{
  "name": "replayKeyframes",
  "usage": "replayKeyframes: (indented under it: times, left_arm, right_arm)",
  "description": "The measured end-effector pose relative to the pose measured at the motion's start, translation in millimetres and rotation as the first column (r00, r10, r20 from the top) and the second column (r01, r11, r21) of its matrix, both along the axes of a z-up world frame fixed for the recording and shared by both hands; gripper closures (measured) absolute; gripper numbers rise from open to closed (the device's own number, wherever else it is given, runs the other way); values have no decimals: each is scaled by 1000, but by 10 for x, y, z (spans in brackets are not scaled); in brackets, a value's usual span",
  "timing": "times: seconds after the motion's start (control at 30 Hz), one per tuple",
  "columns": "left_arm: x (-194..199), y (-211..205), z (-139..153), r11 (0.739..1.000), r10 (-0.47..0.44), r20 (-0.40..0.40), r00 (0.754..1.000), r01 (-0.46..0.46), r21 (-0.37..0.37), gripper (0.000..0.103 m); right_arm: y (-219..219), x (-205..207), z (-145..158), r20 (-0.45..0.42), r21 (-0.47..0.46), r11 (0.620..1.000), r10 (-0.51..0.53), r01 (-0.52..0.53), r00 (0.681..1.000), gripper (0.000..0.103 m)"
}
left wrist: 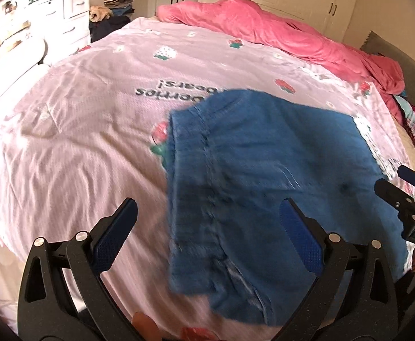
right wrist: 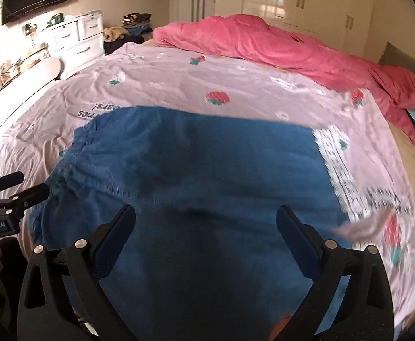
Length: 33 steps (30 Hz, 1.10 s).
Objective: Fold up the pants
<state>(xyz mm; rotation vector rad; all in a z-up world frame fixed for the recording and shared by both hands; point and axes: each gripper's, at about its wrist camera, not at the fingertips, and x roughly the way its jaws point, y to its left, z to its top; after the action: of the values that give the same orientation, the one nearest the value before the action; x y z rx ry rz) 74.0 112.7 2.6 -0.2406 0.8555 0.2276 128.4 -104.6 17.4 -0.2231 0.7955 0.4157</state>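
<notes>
We saw the folded blue denim pants lying flat on the pale pink bedsheet printed with strawberries and grey lettering, toward the near side of the bed. In the left wrist view they sat right of centre, with a stitched seam running down their left part; in the right wrist view the blue denim pants filled the middle, their gathered waistband end toward the left.

Our left hand-held gripper was spread wide, with nothing between its blue-padded fingers; its right finger hung over the denim and its left over the sheet. Our right hand-held gripper was likewise spread wide and empty, both fingers over the pants; we could not tell whether either touched the cloth. Each gripper showed at the edge of the other's view: the right one beside the pants' right edge, the left one just beside the waistband end.

A crumpled coral-pink fleece blanket lay heaped along the far side of the bed. Beyond it stood cream wardrobe doors. A white chest of drawers stood to the far left, with a stack of folded clothes near it.
</notes>
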Motion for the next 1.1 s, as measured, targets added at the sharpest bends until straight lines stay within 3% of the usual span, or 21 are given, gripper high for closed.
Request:
replayKeyframes:
  times: [0.1, 0.2, 0.5, 0.77, 0.9, 0.97, 1.07, 1.1]
  left_arm:
    - [153, 159, 3, 1000, 23, -11, 1000, -23, 5, 9]
    - [315, 328, 18, 999, 49, -3, 999, -49, 1, 9]
    - [816, 619, -190, 999, 52, -87, 995, -51, 12, 9]
    - [1109, 704, -316, 999, 12, -59, 998, -10, 40, 9]
    - [1225, 652, -339, 997, -59, -50, 997, 61, 52, 10]
    - [1284, 638, -347, 994, -75, -51, 996, 78, 72, 14]
    - [1365, 616, -391, 989, -132, -56, 990, 135, 56, 36]
    - [1394, 603, -425, 985, -165, -62, 984, 167, 35, 52]
  right_arm:
    - [46, 233, -46, -84, 47, 998, 36, -32, 996, 4]
    - [147, 428, -87, -117, 37, 997, 74, -70, 990, 4]
    - [440, 983, -71, -99, -23, 986, 163, -166, 982, 4]
    - [799, 1432, -168, -85, -115, 951, 279, -288, 956, 4]
    - [1007, 1596, -275, -107, -157, 931, 317, -331, 942, 4]
    - [1089, 1632, -320, -114, -179, 919, 336, -353, 935, 4]
    - [1193, 1680, -381, -114, -202, 906, 356, -373, 927, 4]
    - [1219, 1711, -396, -119, -196, 908, 354, -371, 928, 4]
